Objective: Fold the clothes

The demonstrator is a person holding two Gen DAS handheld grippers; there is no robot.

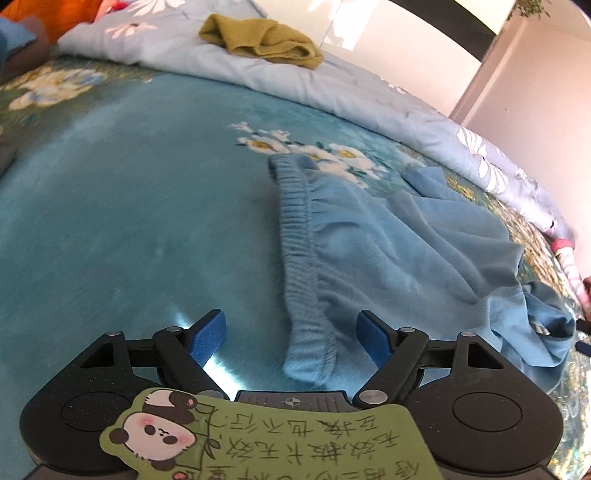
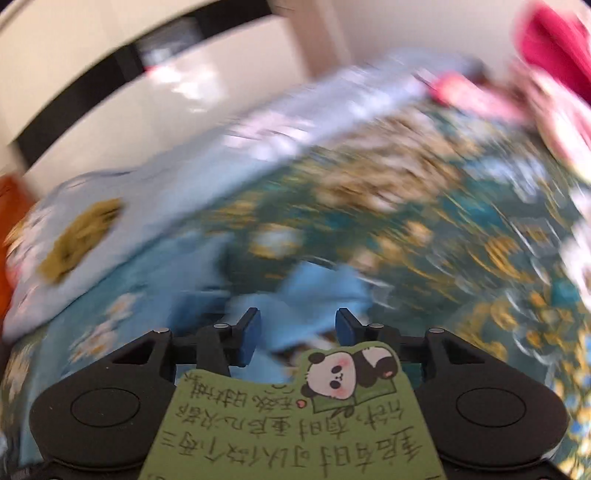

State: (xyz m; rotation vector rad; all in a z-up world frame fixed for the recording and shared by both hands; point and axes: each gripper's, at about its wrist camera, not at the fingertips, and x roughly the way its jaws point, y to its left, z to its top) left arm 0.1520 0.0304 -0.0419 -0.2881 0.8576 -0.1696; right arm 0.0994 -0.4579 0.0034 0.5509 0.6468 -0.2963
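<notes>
Blue shorts [image 1: 388,243] waistband sharp from left gripper [image 1: 291,332], right gripper [image 2: 298,332] view blurred, both jaws apart

Daylight fills both views, bright and slightly cool. In the left wrist view the picture is mostly sharp: a streak of glare lies on the teal bedspread [image 1: 110,221] just ahead of the left claw [image 1: 291,332], and sunlit patches mark the pale wall [image 1: 332,22]. Fisheye bending curves the bed's far edge and darkens the corners. The right wrist view is heavily motion-blurred; only the right claw [image 2: 297,334] and its green card [image 2: 295,417] stay crisp.
</notes>
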